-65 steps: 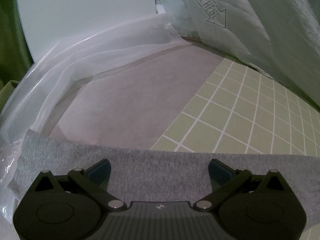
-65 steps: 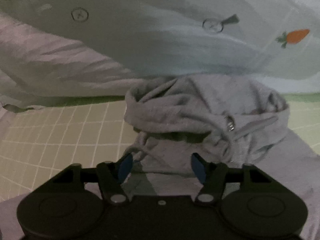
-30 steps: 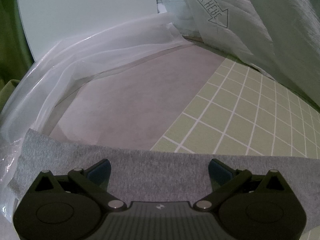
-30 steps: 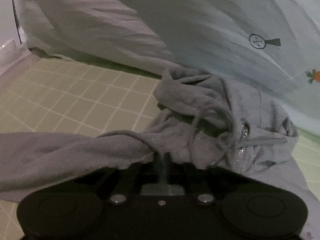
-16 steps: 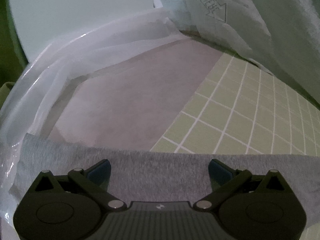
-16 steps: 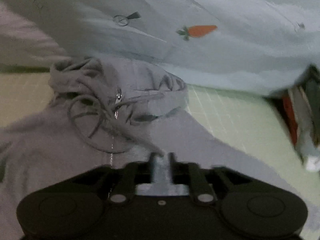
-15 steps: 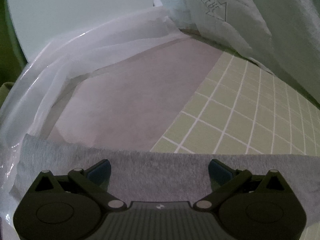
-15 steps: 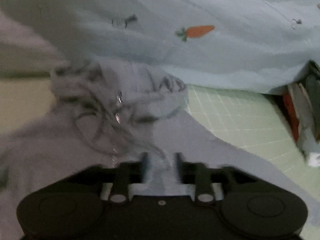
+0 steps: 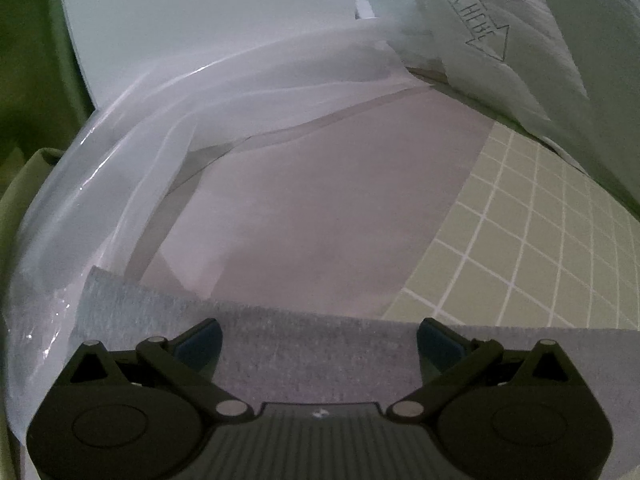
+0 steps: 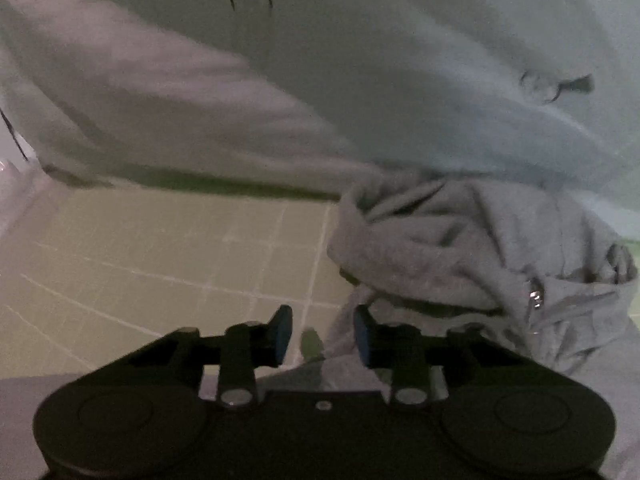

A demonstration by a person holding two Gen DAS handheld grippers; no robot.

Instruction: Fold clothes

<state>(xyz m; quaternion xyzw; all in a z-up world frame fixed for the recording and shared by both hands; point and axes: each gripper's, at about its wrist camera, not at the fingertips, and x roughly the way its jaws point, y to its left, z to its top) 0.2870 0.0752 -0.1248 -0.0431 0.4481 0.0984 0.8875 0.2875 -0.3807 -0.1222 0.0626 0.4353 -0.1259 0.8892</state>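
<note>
The pale blue printed bedsheet [image 10: 400, 80] is filling everything ahead of and above the right gripper [image 10: 323, 334]; below it the green mat with a white grid [image 10: 160, 260] is running under both tools, and the same mat is showing ahead and to the right of the left gripper [image 9: 318, 342]. One grey zip-up hooded sweatshirt [image 10: 460, 248] is lying on the mat, its bunched hood sitting ahead and to the right of the right gripper, its flat hem band passing under and just ahead of the left gripper. A dull pink flat sheet [image 9: 320, 200] is lying ahead of the left gripper, with crumpled clear plastic film [image 9: 140, 160] heaped to its left. The left gripper's jaws are standing wide apart over the hem, holding nothing. The right gripper's jaws are standing narrowly parted, empty, with the sweatshirt edge just beside the right fingertip. Risks, as judged: the right-hand view is motion-blurred, so a closing pinch could be landing on the mat or catching only the drawstring; the metal zipper pull [image 10: 535, 298] may be snagging a fold; the left tool may be dragging plastic film in with the hem. Count: two grippers, one sweatshirt, one mat, one pink sheet, one zipper pull.
</note>
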